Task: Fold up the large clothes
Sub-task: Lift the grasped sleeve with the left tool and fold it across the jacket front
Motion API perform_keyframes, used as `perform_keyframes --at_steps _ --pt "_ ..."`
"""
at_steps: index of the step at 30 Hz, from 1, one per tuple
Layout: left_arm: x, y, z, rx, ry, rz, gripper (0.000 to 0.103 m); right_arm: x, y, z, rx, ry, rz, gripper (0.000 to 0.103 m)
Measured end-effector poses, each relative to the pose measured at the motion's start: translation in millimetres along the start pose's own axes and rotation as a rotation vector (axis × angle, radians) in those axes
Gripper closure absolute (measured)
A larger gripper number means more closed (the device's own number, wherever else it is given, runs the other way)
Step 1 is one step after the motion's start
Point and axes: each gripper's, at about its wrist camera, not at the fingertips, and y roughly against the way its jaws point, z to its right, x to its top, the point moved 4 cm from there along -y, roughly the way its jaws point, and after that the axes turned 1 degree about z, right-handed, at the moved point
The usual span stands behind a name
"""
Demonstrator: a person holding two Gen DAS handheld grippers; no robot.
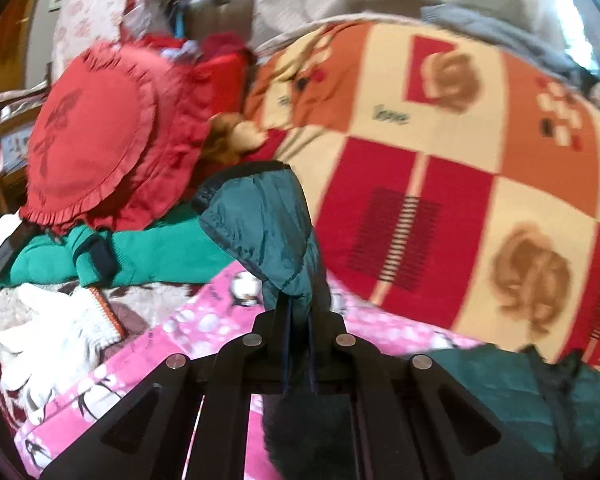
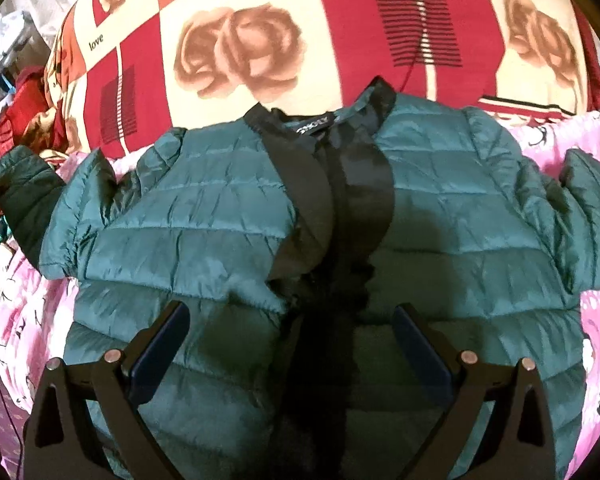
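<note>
Between the tips of the left gripper (image 1: 298,312) a fold of teal quilted fabric is pinched; the jaws are closed on it, and this is the sleeve (image 1: 260,216) of the puffer jacket (image 2: 220,232). The sleeve rises straight ahead of the fingers, with its dark cuff at the far end.

The right gripper (image 2: 292,336) has its fingers wide apart and holds nothing. It hangs over the lower middle of the jacket, and the black zipper band runs away from the fingers toward the collar. So the long axis of the jacket goes straight forward from the right fingers, and the sleeves spread to both sides. The held sleeve is far to the left of them.

I think the step is to bring this sleeve across the chest. The left hand is the nearer one, and the way inward looks free.

Under the jacket lies a pink printed sheet (image 2: 580,320). Beyond the collar is a thick red and cream blanket (image 2: 340,40) with roses. Left of the left fingers are a green garment (image 1: 160,252) and, further, a red frilled cushion (image 1: 92,144), near enough to catch the sleeve if it swings outward.
</note>
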Motion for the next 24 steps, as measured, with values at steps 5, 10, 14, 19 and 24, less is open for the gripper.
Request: perform_keyframes --at_steps 5,10,14,19,24 --pt "-4 42 40 -0.094 -0.065 0.025 0.103 -2 19 10 -0.003 -0.018 0.026 0.000" --pt "-17 69 72 -0.184 -0.074 -0.010 0.103 -7 36 25 -0.012 -0.042 0.049 0.000" --pt "-39 87 109 -0.243 -0.140 -0.042 0.103 -8 45 40 -0.026 -0.069 0.061 0.000" --pt "-66 101 155 -0.290 -0.217 -0.053 0.103 -8 51 54 -0.039 -0.084 0.069 0.000" --pt "-93 103 196 -0.331 -0.263 -0.096 0.103 -4 52 72 -0.070 -0.087 0.065 0.000"
